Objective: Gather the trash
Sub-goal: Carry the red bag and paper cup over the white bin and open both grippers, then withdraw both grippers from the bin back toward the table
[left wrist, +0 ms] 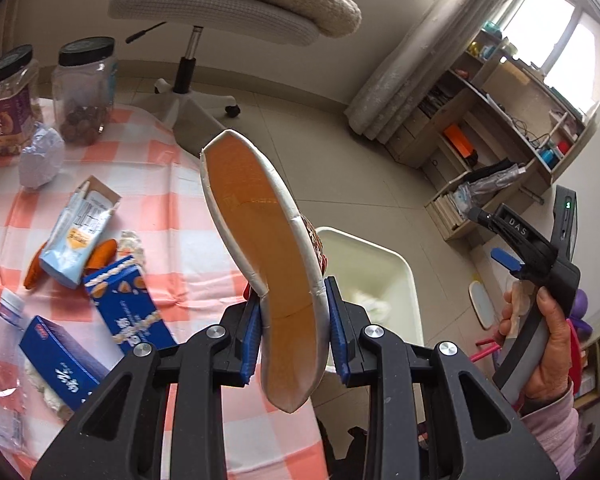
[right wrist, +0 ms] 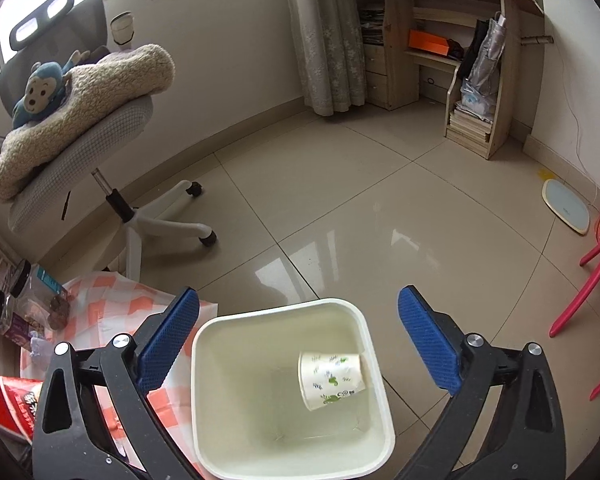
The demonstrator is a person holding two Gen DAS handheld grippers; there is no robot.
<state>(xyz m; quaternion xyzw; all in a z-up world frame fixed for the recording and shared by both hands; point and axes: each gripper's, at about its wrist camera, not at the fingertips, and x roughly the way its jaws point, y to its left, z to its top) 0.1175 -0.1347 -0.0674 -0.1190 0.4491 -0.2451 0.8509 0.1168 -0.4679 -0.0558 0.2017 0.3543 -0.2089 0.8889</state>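
Trash is split between table and bin. A flattened paper bowl with orange lining and white rim is clamped between the blue pads of the left gripper, jaws narrow on its lower part, the bowl standing up past the table edge with the white square plastic bin seen behind it on the floor. The right gripper is held over the same bin, its jaws spread wide with nothing between the pads. A white paper cup with green print is seen lying on its side inside the bin. On the pink and white checked tablecloth more litter is left: a pale blue opened carton, a blue snack box with biscuit print, a dark blue box, a crumpled white paper ball. Two clear plastic jars with black lids are set at the far side of the cloth. The right gripper's handle is seen gripped by a hand in the left view
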